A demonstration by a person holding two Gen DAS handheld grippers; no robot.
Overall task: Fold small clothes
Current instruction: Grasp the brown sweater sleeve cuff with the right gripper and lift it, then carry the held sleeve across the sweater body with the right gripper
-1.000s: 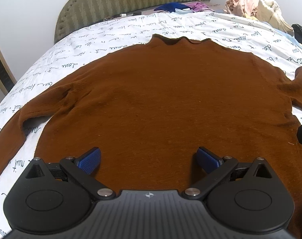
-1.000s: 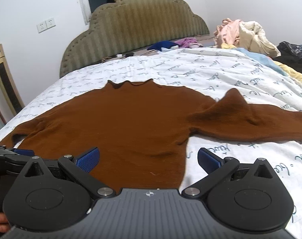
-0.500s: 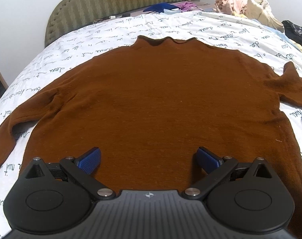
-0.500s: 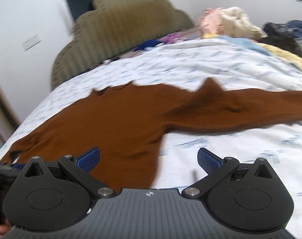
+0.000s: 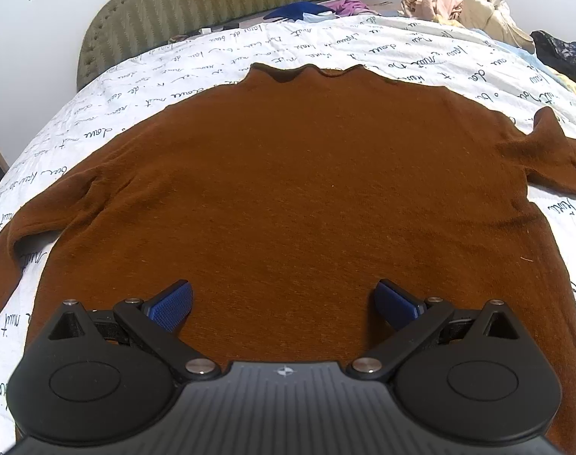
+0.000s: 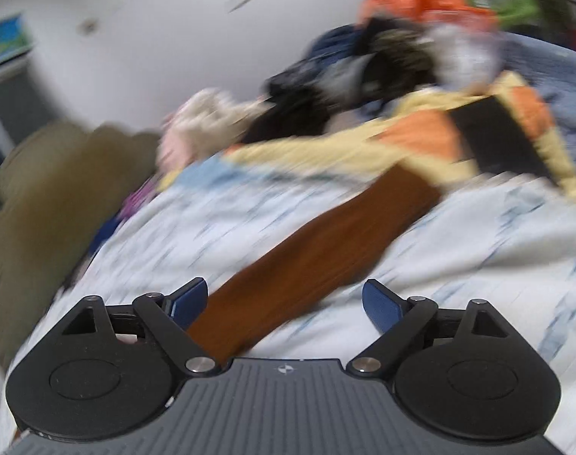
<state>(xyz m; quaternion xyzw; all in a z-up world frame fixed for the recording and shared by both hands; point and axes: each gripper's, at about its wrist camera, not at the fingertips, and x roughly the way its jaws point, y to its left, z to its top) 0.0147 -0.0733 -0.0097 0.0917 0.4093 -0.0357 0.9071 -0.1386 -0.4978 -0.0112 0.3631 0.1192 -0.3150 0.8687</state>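
Brown sweater point(image 5: 288, 197) lies spread flat, front down or up not determinable, on the bed point(image 5: 420, 49), collar toward the headboard point(image 5: 212, 3), both sleeves out to the sides; laid open like this, presumably so the sleeves can be folded in over the body first. Left claw point(image 5: 284, 299) hovers over the lower body panel near the hem, tilted steeply down at the cloth, blue pads point(image 5: 172, 303) set wide apart with nothing between them and no visible contact with the knit. Judged to be waiting, or ready to pin the hem. Right wrist view is heavily motion-blurred and rolled, the bed running diagonally across it. Right claw point(image 6: 284, 303) is above the right sleeve point(image 6: 318, 258), which runs from beneath the claw body out toward a pile of loose clothes point(image 6: 402, 60) at the bed's far side. Its jaws are closing from wide; the sleeve passes below the gap, nearer the left pad, but the pads do not press on it. Judged step: reaching for the right sleeve, grasp not yet made. Folding itself not begun. Risk: the grab takes bedsheet along with the sleeve.
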